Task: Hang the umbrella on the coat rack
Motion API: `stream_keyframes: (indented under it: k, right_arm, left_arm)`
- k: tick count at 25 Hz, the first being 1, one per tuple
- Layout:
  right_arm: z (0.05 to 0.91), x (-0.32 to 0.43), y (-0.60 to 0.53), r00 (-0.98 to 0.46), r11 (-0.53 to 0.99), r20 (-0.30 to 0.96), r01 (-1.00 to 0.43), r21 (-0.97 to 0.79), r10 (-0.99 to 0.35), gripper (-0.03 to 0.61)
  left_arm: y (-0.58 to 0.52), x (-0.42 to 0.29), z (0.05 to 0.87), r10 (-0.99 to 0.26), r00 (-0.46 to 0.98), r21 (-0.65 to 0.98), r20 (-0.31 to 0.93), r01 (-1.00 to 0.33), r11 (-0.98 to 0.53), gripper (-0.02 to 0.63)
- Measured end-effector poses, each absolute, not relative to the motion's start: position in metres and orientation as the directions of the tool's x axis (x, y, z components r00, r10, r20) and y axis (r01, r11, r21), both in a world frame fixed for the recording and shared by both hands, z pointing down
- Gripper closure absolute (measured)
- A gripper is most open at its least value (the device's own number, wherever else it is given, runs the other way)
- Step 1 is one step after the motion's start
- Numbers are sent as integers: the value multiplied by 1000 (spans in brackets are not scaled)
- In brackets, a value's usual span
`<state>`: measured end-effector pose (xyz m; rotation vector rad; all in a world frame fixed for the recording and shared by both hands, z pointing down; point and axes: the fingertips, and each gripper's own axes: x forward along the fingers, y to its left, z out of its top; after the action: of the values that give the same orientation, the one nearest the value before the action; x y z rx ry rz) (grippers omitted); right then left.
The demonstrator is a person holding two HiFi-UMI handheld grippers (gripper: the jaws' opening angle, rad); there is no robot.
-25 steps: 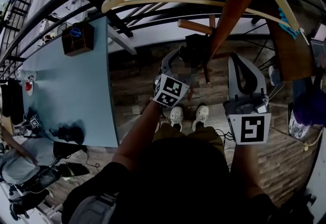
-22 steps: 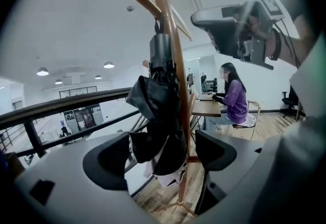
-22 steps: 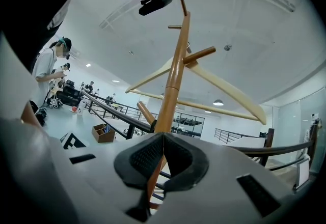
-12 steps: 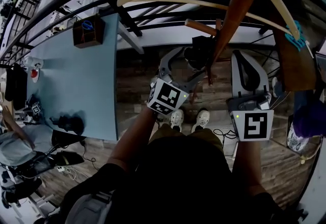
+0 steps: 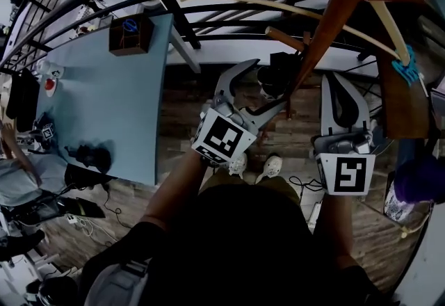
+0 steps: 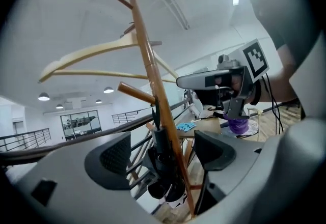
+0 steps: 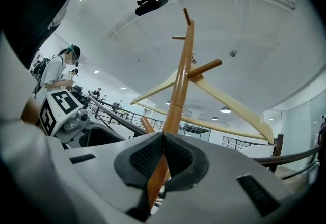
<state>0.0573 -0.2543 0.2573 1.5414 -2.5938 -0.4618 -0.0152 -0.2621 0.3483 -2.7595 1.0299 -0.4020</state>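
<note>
Beside the red-brown pole (image 5: 335,11) of the coat rack, the black folded umbrella (image 6: 162,163) hangs close against the wood, a little under a short peg (image 6: 135,93). Its thin upper end points up towards this peg, but I cannot see the loop itself, so I can only judge that the umbrella is already carried by the rack.

The left gripper (image 5: 270,83) has its jaws wide apart, one on each side of the umbrella and of the pole, and no pad touches the fabric. The right gripper (image 7: 163,159) has its jaws pressed together with nothing between them. The pole only passes behind the pads. In the head view it stands just to the right of the pole, apart from the umbrella.

A pale wooden hanger (image 6: 91,57) sits higher on the rack, well above the umbrella.

The umbrella looks small and light. I think the cloth is soft and somewhat slippery over a stiff core, so pads on the loose folds could slide. A better hold would be across the firm middle of the bundle or at its thick lower end, leaving the top free for the peg. It should not be fragile, but it may swing if it is bumped.
</note>
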Motion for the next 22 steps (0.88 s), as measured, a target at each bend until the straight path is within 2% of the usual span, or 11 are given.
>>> stream_keyframes:
  k: [2,6,10,16,22]
  right_arm:
    - [254,56,-255,-496,451,-87,-839,303,-864,548]
    - [249,51,-255,-515,468,-96,-831,301,-852,549]
    - [243,48,-254,-531,481,-112,-824,301,-840,548]
    - [231,43,-253,-547,483,-138,-812,329,-826,548]
    - [230,40,-251,-557,487,-135,-802,346,-820,548]
  left_arm:
    - [-260,-17,338,-666,726,-240,171,-624,-743,225]
    - [-253,-17,316,-674,729,-228,124,-640,-734,323]
    - [-250,-12,299,-669,741,-248,53,-639,-728,376]
    - [-246,-12,271,-694,720,-354,26,-642,-680,428]
    - [-246,-11,257,-708,706,-379,-8,-657,-652,550]
